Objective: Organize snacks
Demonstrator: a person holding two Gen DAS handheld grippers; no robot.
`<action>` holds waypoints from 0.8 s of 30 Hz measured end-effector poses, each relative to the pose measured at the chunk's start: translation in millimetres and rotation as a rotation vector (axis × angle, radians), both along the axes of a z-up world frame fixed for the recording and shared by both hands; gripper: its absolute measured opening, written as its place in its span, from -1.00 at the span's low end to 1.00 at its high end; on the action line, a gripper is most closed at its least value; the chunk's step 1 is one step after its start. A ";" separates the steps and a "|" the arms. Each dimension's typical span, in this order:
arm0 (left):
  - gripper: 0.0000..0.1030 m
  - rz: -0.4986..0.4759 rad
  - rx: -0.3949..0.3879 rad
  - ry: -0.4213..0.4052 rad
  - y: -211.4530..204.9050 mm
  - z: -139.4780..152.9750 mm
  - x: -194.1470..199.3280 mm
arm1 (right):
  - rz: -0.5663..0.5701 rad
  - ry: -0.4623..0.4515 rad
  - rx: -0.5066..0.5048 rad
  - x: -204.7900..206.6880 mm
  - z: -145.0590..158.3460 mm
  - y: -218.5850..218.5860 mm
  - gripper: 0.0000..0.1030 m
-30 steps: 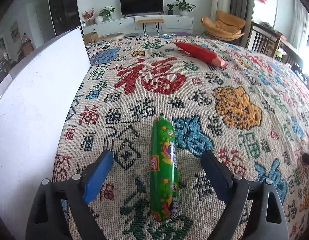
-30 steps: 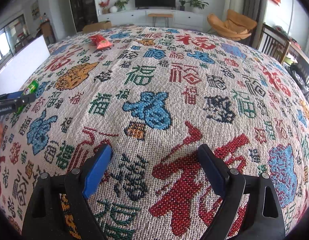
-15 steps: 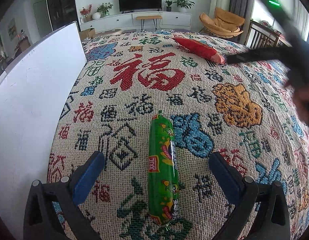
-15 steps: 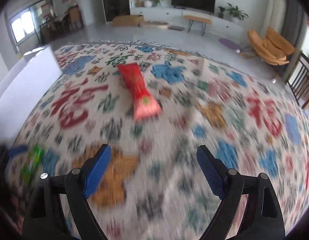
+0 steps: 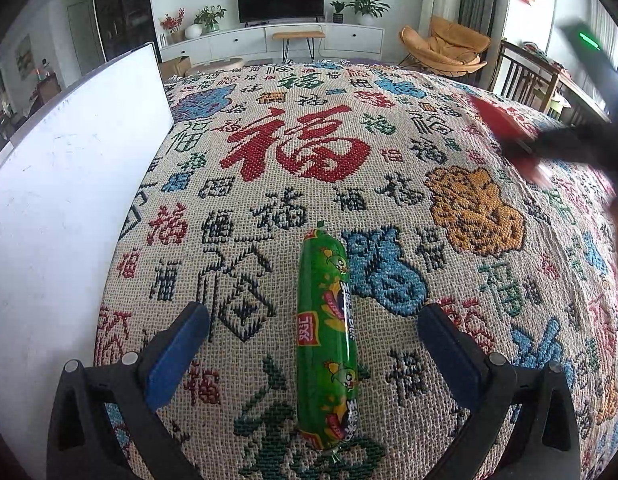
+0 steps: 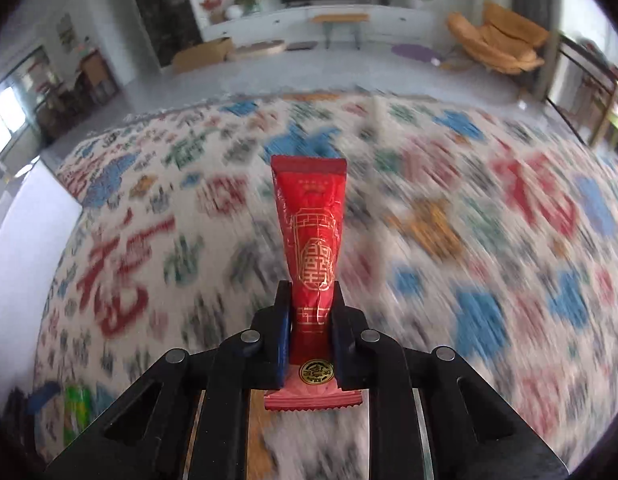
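My right gripper [image 6: 309, 312] is clamped on the red packet [image 6: 311, 236], lifted above the cloth [image 6: 449, 240]. My left gripper [image 5: 313, 344] is spread wide around the green sausage [image 5: 327, 340] lying on the cloth, beside the white box [image 5: 69, 200].

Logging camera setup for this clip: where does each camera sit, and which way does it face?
Left wrist: on the left claw, open, looking along its fingers over the green sausage on the patterned cloth toward the TV wall; the right claw shows blurred at right.
Right wrist: on the right claw, shut on the red snack packet, facing the same wall.
Shared: cloth, sausage, red packet, white board, TV.
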State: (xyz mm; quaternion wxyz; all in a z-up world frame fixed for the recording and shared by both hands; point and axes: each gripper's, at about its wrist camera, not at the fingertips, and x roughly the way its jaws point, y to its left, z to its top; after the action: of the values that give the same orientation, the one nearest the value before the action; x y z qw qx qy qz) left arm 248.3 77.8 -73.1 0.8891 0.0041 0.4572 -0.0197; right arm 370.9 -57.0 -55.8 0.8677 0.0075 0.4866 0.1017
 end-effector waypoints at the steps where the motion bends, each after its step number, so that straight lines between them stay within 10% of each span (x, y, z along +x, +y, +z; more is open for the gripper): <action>1: 1.00 0.000 0.000 0.000 0.2 0.2 -0.2 | -0.027 0.018 -0.018 -23.7 0.2 -9.0 -0.66; 7: 1.00 0.000 0.001 0.000 -0.1 0.3 -0.2 | -0.083 0.004 -0.090 -128.4 -15.3 -14.1 -0.60; 9: 1.00 0.000 0.001 0.000 0.4 0.2 -0.1 | -0.117 -0.108 -0.171 -139.6 -17.6 -4.2 -0.33; 11: 1.00 0.000 0.000 0.000 0.3 0.0 -0.2 | -0.178 -0.148 -0.261 -138.6 -18.0 -0.2 0.50; 13: 1.00 0.000 0.000 0.000 0.1 0.1 -0.4 | -0.237 -0.143 -0.319 -131.9 -17.4 -3.3 0.74; 19: 1.00 0.000 0.000 0.000 -0.4 0.2 -0.6 | -0.259 -0.089 -0.070 -122.7 -17.0 -37.4 0.84; 24: 1.00 0.000 0.000 0.000 -0.2 0.3 -0.4 | -0.254 -0.087 -0.132 -128.5 -18.8 -26.7 0.83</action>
State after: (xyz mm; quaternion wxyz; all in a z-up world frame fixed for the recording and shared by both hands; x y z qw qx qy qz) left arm 247.9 77.6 -72.9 0.8892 0.0041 0.4570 -0.0197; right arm 242.4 -83.6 -74.6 0.8924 0.0075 0.4494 -0.0407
